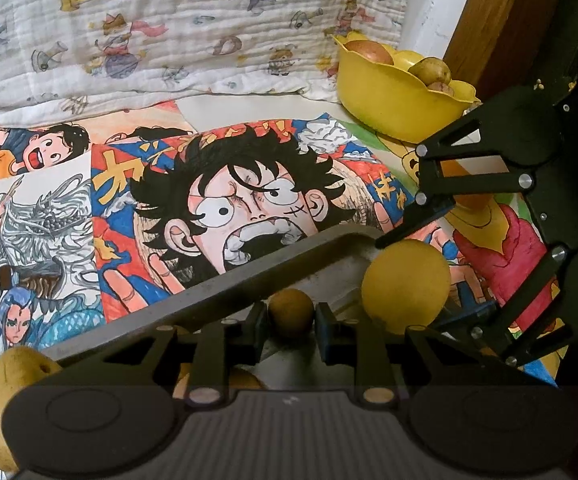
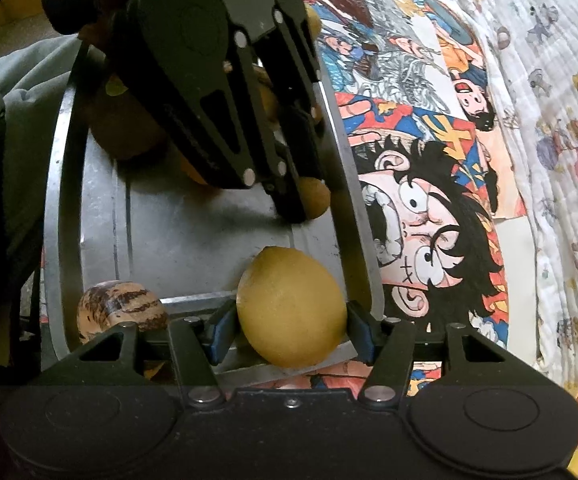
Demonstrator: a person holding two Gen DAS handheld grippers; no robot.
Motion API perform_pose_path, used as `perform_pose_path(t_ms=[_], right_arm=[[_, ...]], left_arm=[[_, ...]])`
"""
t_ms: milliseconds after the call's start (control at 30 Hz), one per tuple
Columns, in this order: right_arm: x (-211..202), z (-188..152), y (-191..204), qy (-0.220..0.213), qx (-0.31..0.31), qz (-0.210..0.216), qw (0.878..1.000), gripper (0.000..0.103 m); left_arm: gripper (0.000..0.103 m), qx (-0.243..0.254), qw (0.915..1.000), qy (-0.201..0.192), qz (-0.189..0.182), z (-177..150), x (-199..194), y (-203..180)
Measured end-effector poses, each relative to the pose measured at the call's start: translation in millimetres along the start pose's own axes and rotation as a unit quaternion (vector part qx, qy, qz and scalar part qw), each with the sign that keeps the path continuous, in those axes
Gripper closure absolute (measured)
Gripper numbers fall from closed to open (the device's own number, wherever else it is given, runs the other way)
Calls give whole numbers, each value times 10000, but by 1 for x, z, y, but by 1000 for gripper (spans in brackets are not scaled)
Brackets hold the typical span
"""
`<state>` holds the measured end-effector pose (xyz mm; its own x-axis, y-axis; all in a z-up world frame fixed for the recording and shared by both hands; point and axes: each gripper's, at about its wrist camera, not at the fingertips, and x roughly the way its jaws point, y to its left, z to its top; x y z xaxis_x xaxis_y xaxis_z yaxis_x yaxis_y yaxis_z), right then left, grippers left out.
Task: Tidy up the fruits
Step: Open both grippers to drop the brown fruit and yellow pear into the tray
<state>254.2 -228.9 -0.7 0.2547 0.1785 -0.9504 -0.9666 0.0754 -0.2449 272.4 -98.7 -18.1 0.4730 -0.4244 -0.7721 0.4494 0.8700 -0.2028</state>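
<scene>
Low in the right wrist view, the metal tray (image 2: 205,236) fills the centre-left. The right gripper (image 2: 289,330) points steeply down, its blue pads closed on the lemon (image 2: 291,306) at the tray's near edge. At the left wrist view's bottom centre, the left gripper (image 1: 291,322), angled downward, pinches a small brown fruit (image 1: 291,316) inside the tray.

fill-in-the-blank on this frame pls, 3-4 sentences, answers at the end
1. The left gripper is shut on a small round ____ fruit.
2. The right gripper has a ____ between its fingers.
3. Both fruits sit in a ____ tray.
4. The far bowl that holds more fruit is ____ in colour.

Answers: brown; lemon; metal; yellow
</scene>
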Motion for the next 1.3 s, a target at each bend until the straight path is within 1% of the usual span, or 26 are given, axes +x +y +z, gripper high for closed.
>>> perform_pose_path(t_ms=[167,233,367,500,600,667,733,767,833,1133,1167,1233,1300], right_arm=[[-2,-2,2,-38,29,-118,9999,39],[-4,-3,4,-49,20,-171,9998,36],[-7,-4,7,-129,3,-322,9994,34],[-10,-6,9,-176,35,-503,9986,31],[-14,-7,10,-234,63,-616,9978,29],[-16,-8,11,-272,83,-684,9972,26],[-18,-8,12,-303,104,-745,9967,24],[-19,-8,12,-309,105,-777,9964,24],[-19,-9,14,-320,95,-835,9960,23],[-28,-9,19,-461,200,-1154,9921,15],[-29,-9,20,-468,215,-1190,9916,14],[-31,-9,22,-473,250,-1258,9906,9],[-34,-9,24,-506,289,-1295,9899,8]], left_arm=[[70,-6,10000,-36,4,1,-4,-2],[67,45,10000,-69,33,2,-8,-4],[62,147,9997,-140,95,3,-16,-8],[50,267,9992,-253,183,1,-26,-13],[44,305,9988,-318,236,0,-32,-16],[38,340,9983,-380,290,0,-37,-19],[29,389,9976,-448,354,-1,-42,-22],[28,411,9973,-477,379,-1,-44,-23],[21,439,9967,-530,419,-2,-49,-26],[5,451,9943,-731,636,-9,-67,-34],[5,432,9940,-755,658,-11,-69,-34],[3,384,9936,-802,695,-13,-74,-34],[2,338,9930,-860,736,-16,-78,-35]])
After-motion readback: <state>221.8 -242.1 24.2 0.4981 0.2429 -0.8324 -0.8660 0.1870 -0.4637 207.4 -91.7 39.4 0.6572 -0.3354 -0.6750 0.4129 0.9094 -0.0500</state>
